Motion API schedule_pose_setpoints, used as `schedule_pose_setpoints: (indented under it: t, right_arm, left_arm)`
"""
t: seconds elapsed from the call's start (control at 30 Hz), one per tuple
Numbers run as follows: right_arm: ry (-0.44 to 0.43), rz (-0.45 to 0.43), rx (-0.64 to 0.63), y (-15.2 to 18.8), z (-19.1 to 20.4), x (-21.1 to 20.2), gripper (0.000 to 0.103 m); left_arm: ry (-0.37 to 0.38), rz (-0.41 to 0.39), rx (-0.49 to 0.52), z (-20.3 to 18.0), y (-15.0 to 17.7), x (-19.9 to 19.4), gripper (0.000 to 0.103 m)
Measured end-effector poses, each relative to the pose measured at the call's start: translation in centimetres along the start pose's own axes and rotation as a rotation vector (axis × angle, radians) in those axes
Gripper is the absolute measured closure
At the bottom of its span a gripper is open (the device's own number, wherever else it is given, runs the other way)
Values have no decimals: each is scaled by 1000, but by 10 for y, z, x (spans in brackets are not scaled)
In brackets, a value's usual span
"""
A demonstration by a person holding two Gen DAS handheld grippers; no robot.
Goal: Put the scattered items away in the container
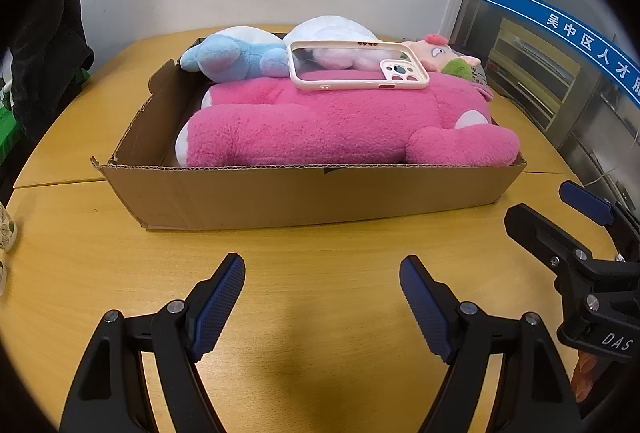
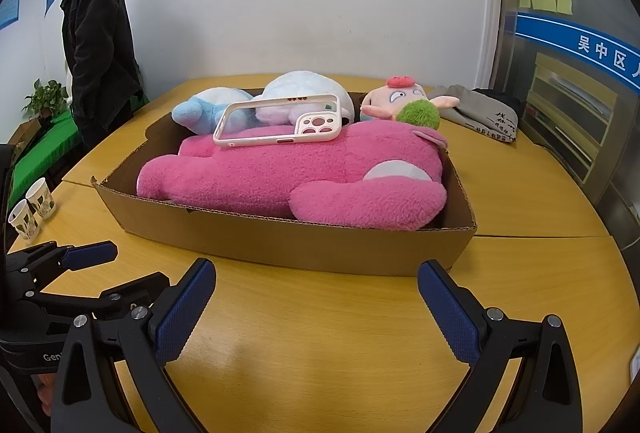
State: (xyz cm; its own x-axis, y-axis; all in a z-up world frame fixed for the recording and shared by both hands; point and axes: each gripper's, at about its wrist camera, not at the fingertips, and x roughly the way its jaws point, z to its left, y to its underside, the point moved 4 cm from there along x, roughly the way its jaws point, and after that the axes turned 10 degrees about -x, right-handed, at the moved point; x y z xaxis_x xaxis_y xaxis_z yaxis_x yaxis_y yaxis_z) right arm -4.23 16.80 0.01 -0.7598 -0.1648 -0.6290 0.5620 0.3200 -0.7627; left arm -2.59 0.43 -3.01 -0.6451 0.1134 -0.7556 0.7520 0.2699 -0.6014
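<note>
A shallow cardboard box [image 1: 300, 193] [image 2: 280, 241] stands on the yellow wooden table. Filling it is a big pink plush [image 1: 328, 129] [image 2: 280, 173], with a blue plush [image 1: 224, 57] [image 2: 196, 111], a white plush [image 1: 332, 29] [image 2: 304, 85] and a small pink-faced toy with a green tuft [image 1: 440, 57] [image 2: 404, 105] behind it. A cream phone case [image 1: 356, 67] [image 2: 280, 121] lies on top of the pink plush. My left gripper [image 1: 322, 267] [image 2: 136, 263] is open over bare table in front of the box. Beside it, my right gripper [image 2: 316, 267] [image 1: 536, 201] is open too, holding nothing.
Two paper cups [image 2: 34, 207] stand at the table's left edge. A person in a dark jacket [image 2: 100, 53] stands at the far left, near a potted plant [image 2: 46, 97]. Folded grey cloth [image 2: 480, 109] lies at the back right. A glass door [image 2: 580, 73] is to the right.
</note>
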Motion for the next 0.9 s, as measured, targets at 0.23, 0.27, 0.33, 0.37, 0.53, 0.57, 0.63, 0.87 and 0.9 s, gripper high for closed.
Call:
schedule_pose_setpoints:
  t: [0.23,0.27,0.33,0.37,0.53,0.57,0.63,0.87,0.9]
  right_arm:
    - [0,4,-3,0,0,1,1]
    - [0,4,-3,-1,0,1,1]
    - [0,6,-4,-1,0,2,1]
    - [0,6,-4,-1,0,2,1]
    - [1,6,-5,-1,0,2,1]
    - [2,6,-5,-1,0,2,1]
    - [4,7,-5,-1,0,2,1]
    - [-3,-2,-1,0,-3,1,1]
    - [-4,-5,0,-1,-3,0,1]
  left_arm:
    - [-14,-7,11,1,-1,0,23]
    - [-16,-8,12,2,-1,0,23]
    - [-19,-8,12,3,-2,0,23]
    - [-21,-6,9,4,-2,1,23]
    - [-26,1,-4,10,-2,2,23]
    - [-28,2,-5,11,-2,2,23]
    - [-32,3,-6,12,-2,3,23]
    - [-41,-3,0,14,0,2,23]
    - [-41,-6,-1,14,0,2,23]
